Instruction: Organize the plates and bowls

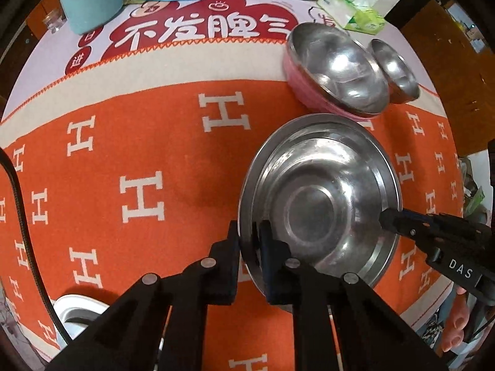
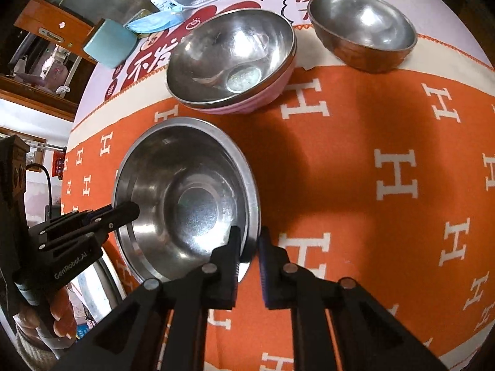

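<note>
Near the front of the orange cloth (image 1: pixel 154 142) sit stacked steel plates (image 1: pixel 321 198). The left gripper (image 1: pixel 249 232) is nipped nearly shut over the plates' near-left rim, and the right gripper (image 2: pixel 249 241) is pinched on the opposite rim, with one finger inside and one outside. Beyond them stand a steel bowl in a pink bowl (image 2: pixel 232 58) and, to its right, a smaller steel bowl (image 2: pixel 362 31). My judgement: keep both grips level and lift evenly, since thin metal rims slip; raise the stack clear of the bowls before moving it.
</note>
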